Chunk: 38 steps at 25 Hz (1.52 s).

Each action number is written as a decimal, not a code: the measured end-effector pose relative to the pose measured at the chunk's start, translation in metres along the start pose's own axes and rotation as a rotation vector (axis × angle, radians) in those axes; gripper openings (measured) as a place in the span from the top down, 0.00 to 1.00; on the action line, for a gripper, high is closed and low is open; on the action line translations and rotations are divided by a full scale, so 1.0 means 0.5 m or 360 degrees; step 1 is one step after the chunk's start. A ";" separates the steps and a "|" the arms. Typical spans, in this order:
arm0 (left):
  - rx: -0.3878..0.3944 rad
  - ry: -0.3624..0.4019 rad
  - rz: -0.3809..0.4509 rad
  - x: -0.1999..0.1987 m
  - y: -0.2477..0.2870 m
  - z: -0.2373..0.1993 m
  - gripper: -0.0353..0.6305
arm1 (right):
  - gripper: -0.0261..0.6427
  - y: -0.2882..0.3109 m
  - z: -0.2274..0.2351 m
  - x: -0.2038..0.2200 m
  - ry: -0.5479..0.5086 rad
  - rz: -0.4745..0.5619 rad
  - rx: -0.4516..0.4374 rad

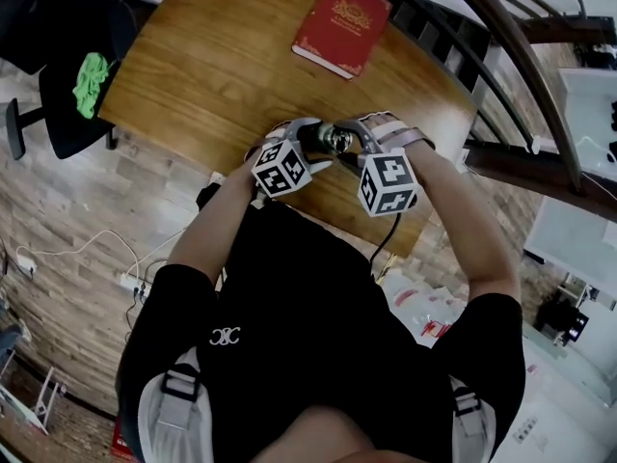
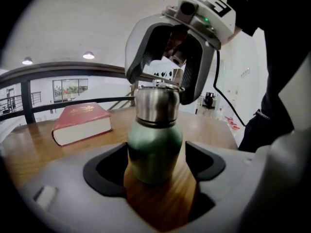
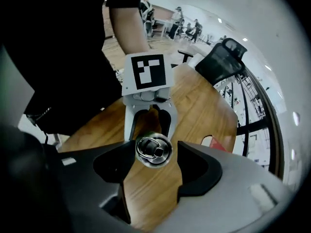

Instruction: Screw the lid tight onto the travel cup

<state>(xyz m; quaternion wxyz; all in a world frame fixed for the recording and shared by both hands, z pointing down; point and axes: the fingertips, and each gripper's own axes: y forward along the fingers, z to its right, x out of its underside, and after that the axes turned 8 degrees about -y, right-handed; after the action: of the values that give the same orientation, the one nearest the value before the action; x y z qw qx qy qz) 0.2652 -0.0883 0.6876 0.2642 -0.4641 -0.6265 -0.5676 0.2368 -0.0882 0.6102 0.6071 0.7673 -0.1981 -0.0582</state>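
A: Gripping anything, is the left gripper (image 2: 156, 149)?

B: It is clamping the travel cup (image 2: 155, 135) by its lower body, with the pads pressing in from either side. The cup is standing upright between those jaws.

A: How is the cup looking?

B: Its body is showing a dull green, rounded and bulging. Above a dark seam the lid (image 2: 156, 106) is sitting on top in brushed steel, level on the neck. In the right gripper view a wire ring (image 3: 146, 145) is lying flat on the lid's crown, around a small centre knob.

A: And the right gripper (image 3: 155, 153)?

B: It is pointing down over the lid, with its jaws standing apart. One is on each side of the steel, and neither is pressing it.

A: Is the cup resting on the table (image 1: 222, 75)?

B: It is sitting over the wood near the person's edge, but I am not managing to tell whether the base is touching. A red book (image 2: 80, 123) is lying well beyond the left gripper, off to its left.
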 end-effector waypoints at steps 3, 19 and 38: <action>-0.0021 -0.0014 0.0015 0.005 0.012 -0.010 0.35 | 0.59 0.013 0.000 0.007 -0.0164 -0.0067 -0.0036; 0.0079 0.0029 0.0084 0.007 0.012 -0.015 0.35 | 0.60 0.035 -0.020 0.000 -0.0725 -0.0103 -0.0314; 0.0069 0.0034 0.0091 0.010 0.008 -0.014 0.35 | 0.58 0.040 -0.007 -0.016 -0.0015 0.0133 -0.0409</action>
<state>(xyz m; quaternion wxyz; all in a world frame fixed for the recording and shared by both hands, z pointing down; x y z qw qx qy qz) 0.2653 -0.0938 0.6952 0.2971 -0.4699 -0.6223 -0.5511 0.2259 -0.0857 0.6287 0.7015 0.6740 -0.2235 -0.0614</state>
